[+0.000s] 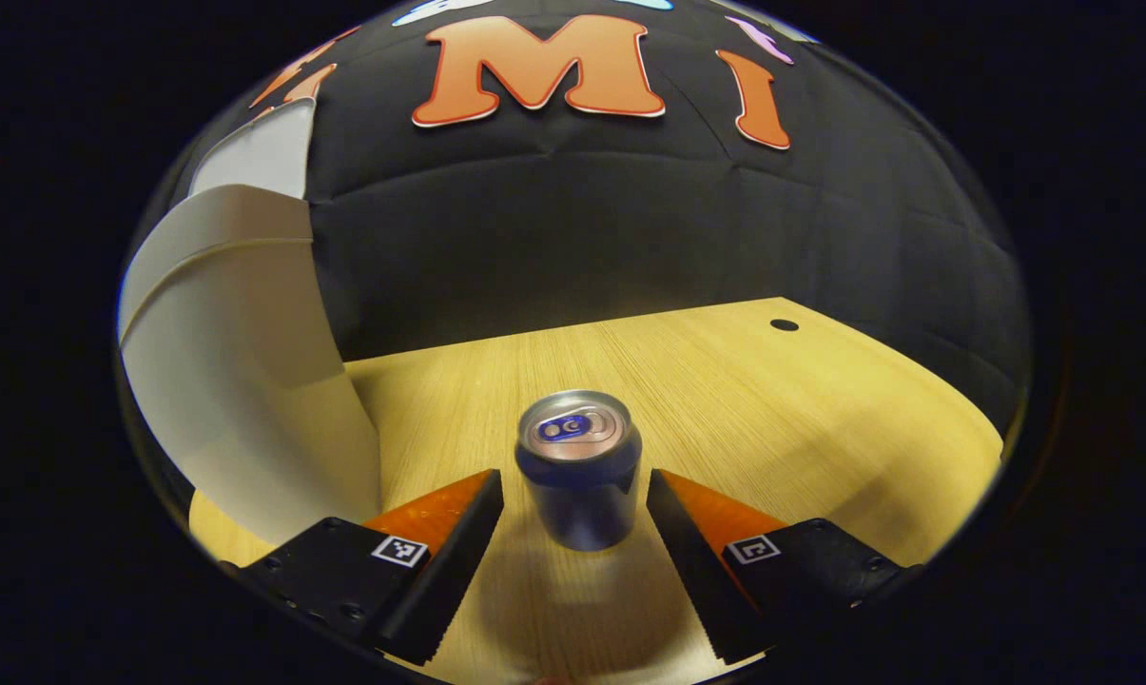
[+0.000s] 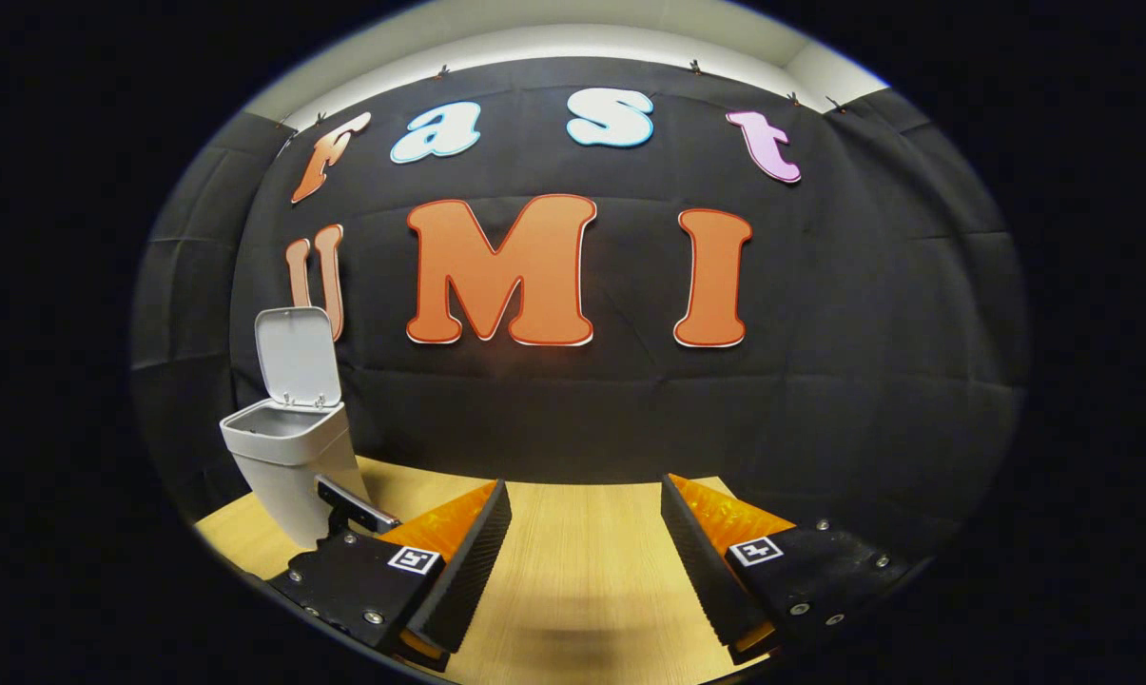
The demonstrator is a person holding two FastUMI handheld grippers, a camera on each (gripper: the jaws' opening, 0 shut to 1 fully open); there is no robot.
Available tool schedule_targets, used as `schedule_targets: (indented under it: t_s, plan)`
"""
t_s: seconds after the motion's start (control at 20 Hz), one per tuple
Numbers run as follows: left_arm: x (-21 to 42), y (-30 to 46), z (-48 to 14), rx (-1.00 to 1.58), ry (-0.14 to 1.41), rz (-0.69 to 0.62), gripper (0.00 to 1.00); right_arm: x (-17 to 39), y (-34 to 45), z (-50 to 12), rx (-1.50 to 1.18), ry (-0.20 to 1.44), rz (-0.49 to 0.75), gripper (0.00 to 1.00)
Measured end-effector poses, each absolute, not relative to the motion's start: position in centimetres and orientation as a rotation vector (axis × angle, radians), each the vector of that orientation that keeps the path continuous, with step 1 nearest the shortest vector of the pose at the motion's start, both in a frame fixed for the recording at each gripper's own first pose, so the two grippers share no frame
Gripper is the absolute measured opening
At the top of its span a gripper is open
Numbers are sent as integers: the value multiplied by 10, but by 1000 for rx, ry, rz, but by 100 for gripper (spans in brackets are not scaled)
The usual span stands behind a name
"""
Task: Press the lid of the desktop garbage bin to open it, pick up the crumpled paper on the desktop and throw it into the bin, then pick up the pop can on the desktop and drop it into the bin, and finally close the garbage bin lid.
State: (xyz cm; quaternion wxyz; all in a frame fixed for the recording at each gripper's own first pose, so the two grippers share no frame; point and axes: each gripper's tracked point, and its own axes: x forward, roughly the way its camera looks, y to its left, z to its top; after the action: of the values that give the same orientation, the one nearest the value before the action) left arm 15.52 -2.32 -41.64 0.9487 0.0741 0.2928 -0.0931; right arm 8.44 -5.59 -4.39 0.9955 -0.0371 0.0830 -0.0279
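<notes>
Bin [image 2: 292, 457] lid [image 2: 295, 357] is being held upright and open, no crumpled paper is being seen on the surface [image 1: 725, 400], so the paper step is judged done; can drop and lid closing are left. Pop can [image 1: 579, 468] is being straddled upright between the left tool's [image 1: 573, 514] spread fingers, not yet touched, bin wall just to their left. Right tool [image 2: 582, 533] is being held apart and empty over bare light wood, black cloth wall behind.

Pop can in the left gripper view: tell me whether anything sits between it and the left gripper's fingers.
Nothing visible does. The pop can stands upright on the desktop between the open fingers of the left gripper, with bare wood in the gap on each side. The garbage bin stands off to the side, beside the can.
</notes>
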Motion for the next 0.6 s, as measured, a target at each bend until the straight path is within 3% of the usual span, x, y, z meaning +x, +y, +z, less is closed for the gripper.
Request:
schedule_targets:
  t_s: [0.15,0.35,0.6]
  plan:
    - [162,-26,-429,156,611,-193,98,83,-63,-45,-67,181,-72,95]
    - [162,-25,-433,144,624,-182,87,80,-71,-51,-71,201,-89,95]
    - [172,-24,-398,133,580,-177,82,83,-75,-54,-45,205,-100,95]
